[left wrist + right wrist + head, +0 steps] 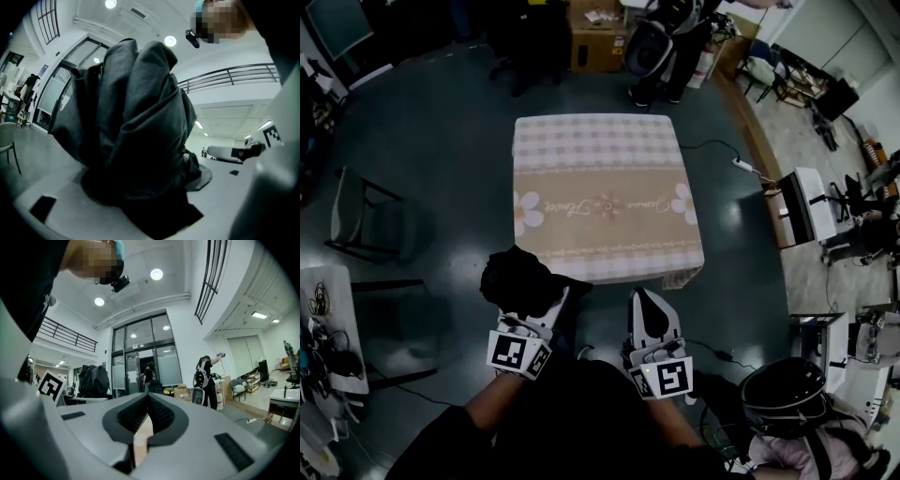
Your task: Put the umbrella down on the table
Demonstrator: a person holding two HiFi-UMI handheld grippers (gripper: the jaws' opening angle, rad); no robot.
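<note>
A folded black umbrella (520, 279) is a bunched bundle of dark fabric in my left gripper (536, 307), which is shut on it just short of the table's near edge. In the left gripper view the umbrella (136, 131) stands upright between the grey jaws and fills the middle of the picture. The table (600, 141) wears a checked cloth with a beige flowered band and has nothing on it. My right gripper (644, 302) is beside the left one, shut and empty; its ribbed pads (161, 416) meet at the tips. The umbrella (93, 379) also shows at the left of the right gripper view.
A chair (366, 220) stands left of the table. A person with a backpack (661, 42) and a cardboard box (598, 37) are beyond the far edge. A power strip (745, 167) lies on the floor at right. A black helmet (787, 398) is at lower right.
</note>
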